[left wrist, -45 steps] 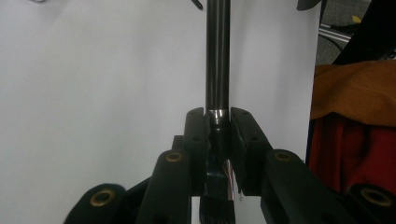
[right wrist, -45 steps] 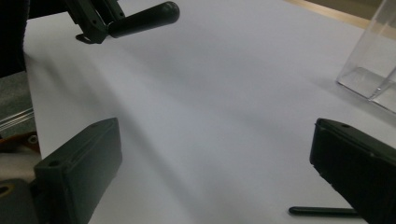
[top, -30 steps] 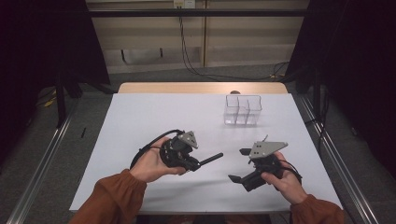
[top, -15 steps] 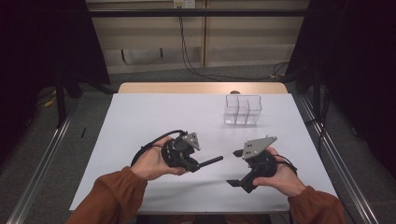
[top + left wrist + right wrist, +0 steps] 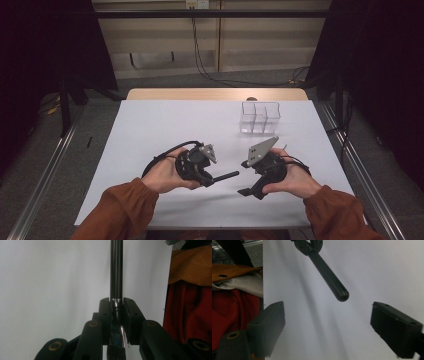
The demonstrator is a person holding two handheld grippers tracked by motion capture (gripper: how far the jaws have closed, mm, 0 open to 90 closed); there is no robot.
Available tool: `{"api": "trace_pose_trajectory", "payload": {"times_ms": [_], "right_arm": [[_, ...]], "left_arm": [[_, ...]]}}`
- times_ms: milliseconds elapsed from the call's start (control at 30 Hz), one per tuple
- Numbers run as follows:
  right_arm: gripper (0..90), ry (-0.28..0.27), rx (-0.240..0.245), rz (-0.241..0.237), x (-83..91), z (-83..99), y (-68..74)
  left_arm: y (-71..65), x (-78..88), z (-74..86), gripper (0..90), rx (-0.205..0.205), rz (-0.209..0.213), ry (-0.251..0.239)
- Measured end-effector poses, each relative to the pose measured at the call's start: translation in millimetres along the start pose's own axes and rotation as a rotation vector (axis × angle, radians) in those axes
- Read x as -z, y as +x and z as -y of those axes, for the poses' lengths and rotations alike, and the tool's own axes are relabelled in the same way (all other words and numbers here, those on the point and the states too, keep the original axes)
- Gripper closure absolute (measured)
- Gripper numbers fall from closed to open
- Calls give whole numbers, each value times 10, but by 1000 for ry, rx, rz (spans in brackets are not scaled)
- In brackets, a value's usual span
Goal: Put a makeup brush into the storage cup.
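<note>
The brush [image 5: 116, 272] is sitting clamped in the left gripper [image 5: 212, 175], its handle pointing toward the right gripper [image 5: 248, 190], whose wide jaws have just been closing slightly with nothing between them. The handover seems not yet made; the clear organizer [image 5: 260, 118] is waiting well beyond on the counter [image 5: 150, 125].

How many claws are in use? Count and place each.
2. The left claw, left of centre over the table, is shut on a black rod. The right claw, just right of it, has just been closing, with nothing between its jaws.
</note>
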State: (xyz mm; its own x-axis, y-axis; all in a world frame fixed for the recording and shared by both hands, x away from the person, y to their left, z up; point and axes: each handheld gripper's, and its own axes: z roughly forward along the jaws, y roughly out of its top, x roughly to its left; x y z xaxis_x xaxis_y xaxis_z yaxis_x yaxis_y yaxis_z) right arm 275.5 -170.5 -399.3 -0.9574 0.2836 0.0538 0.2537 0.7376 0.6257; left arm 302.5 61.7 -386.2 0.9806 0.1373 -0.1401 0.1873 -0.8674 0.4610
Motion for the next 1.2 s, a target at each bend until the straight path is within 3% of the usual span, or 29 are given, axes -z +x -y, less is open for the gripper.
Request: {"api": "trace_pose_trajectory", "payload": {"times_ms": [300, 767, 967, 1200], "right_arm": [[181, 118, 23, -97, -174, -75, -124], [279, 225, 61, -127, -233, -279, -193], [399, 241, 81, -150, -285, -314, -186], [445, 239, 110, -149, -311, -380, -179]], "left_arm": [[-3, -35, -9, 779, -10, 15, 29], [-1, -69, -10, 780, -12, 35, 53], [20, -30, 9, 780, -6, 33, 34], [20, -9, 3, 780, -12, 30, 31]]}}
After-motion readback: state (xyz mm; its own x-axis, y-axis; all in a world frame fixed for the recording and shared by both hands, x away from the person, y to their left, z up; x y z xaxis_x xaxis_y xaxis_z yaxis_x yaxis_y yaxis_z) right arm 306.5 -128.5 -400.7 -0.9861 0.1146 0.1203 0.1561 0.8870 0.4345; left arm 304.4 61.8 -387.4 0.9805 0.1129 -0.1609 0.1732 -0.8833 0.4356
